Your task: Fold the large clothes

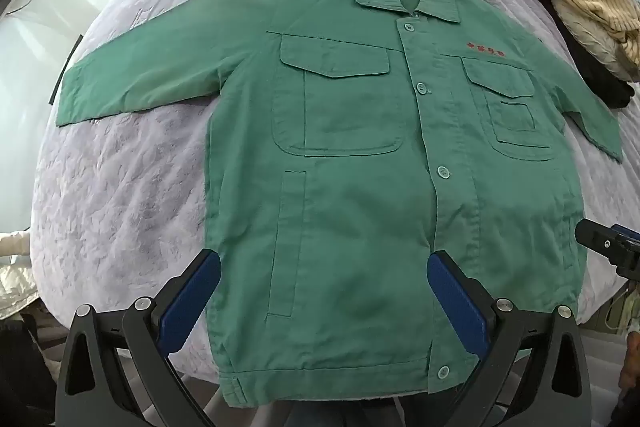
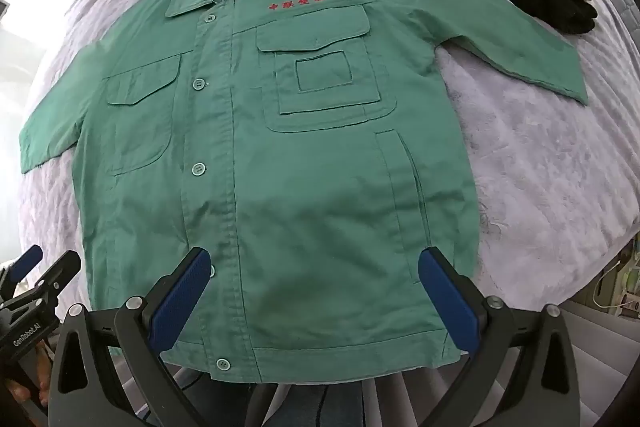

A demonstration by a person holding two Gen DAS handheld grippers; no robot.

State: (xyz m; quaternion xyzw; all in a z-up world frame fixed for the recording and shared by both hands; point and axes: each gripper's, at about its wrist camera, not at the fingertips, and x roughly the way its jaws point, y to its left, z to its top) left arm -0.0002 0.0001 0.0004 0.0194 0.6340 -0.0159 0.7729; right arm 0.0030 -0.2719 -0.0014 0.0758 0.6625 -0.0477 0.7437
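My jacket (image 1: 340, 155) lies flat on the bed (image 1: 120, 187), collar at frame top, hem beneath both spread, empty hand-held grippers: left (image 1: 324, 291), right (image 2: 314, 287).

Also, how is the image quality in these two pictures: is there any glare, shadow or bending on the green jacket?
Left wrist view: strong fisheye bending, the green jacket bulges, and white daylight glares at the upper left. Right wrist view: the same bending on the jacket; a soft shadow darkens its lower half above the open right gripper; glare at the left edge. Both are sharp in the centre.
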